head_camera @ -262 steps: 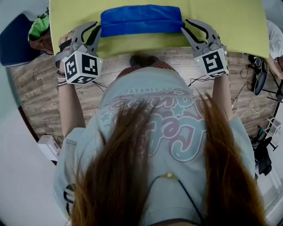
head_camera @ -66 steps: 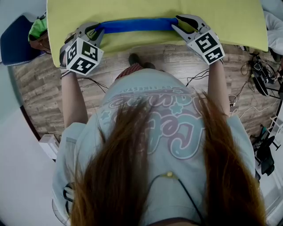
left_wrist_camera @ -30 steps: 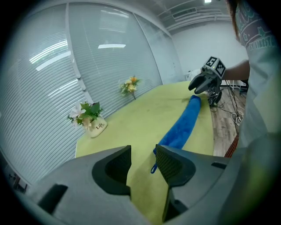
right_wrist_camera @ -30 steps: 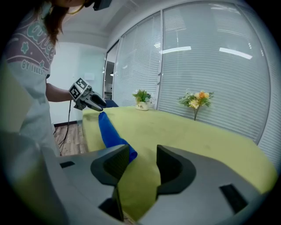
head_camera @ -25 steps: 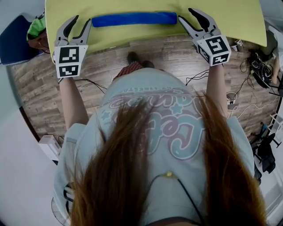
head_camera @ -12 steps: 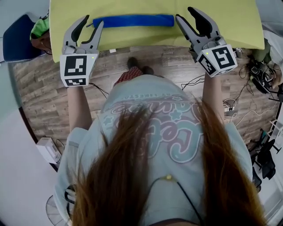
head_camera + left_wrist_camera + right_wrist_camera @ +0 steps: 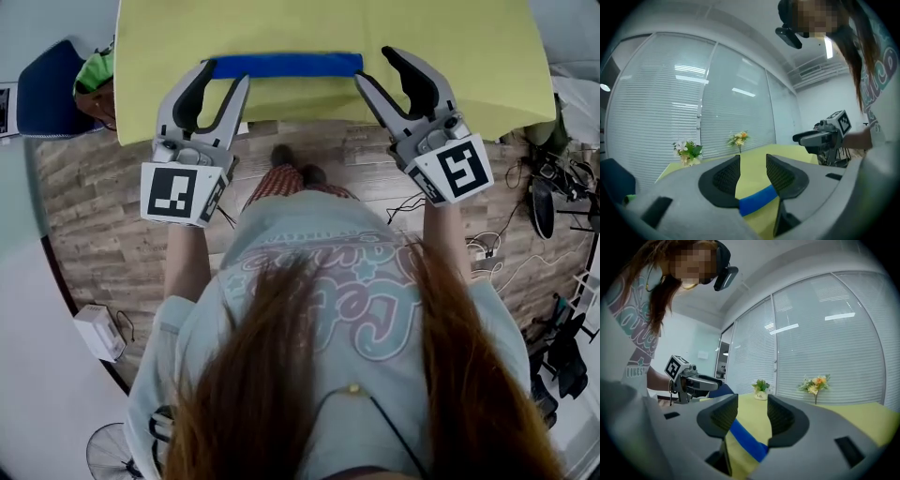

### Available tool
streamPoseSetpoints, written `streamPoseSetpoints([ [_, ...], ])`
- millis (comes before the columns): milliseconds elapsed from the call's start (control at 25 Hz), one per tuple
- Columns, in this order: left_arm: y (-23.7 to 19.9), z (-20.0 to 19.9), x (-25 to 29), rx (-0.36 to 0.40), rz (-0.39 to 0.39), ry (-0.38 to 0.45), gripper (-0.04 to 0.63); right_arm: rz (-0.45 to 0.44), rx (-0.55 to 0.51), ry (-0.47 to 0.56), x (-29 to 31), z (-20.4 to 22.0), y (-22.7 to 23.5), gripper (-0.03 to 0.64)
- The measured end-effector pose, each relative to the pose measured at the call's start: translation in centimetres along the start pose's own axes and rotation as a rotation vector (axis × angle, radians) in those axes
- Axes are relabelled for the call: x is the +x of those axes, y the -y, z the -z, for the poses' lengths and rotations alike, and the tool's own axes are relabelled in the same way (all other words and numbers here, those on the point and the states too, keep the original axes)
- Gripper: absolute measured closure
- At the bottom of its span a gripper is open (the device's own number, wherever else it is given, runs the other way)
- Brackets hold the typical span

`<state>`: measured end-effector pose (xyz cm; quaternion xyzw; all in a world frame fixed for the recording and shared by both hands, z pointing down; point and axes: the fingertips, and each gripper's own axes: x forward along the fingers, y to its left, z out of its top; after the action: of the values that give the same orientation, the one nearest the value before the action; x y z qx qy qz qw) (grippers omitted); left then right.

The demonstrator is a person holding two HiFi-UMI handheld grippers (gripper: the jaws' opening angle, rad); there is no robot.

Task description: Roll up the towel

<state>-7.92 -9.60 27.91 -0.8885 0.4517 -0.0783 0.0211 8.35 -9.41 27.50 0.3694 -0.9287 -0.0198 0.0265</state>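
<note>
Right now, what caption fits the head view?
Left gripper and right gripper, open, hover by the rolled towel on a yellow table.

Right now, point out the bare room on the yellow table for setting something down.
Bare: the yellow table beyond the rolled blue towel, up to the flower arrangements at its far edge. Crowded: the near edge, towel between left claw and right claw.

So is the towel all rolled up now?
Looks finished. Done: the towel lies as a tight blue roll on the yellow table. In hand: nothing; the left claw and right claw are both open and empty. Left: nothing that I can see.
</note>
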Motion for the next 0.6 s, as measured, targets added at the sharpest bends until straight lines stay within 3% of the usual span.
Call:
streamPoseSetpoints([
  [280,1.4,-1.4,-1.4,-0.035,-0.011,0.063,0.448,-0.029,0.006,0.06,-0.6,-1.7,-2.1,0.426],
  [600,3.9,-2.6,-1.5,0.046,0.008,0.089,0.448,-0.045,-0.038,0.067,-1.1,-2.1,-2.8,0.426],
])
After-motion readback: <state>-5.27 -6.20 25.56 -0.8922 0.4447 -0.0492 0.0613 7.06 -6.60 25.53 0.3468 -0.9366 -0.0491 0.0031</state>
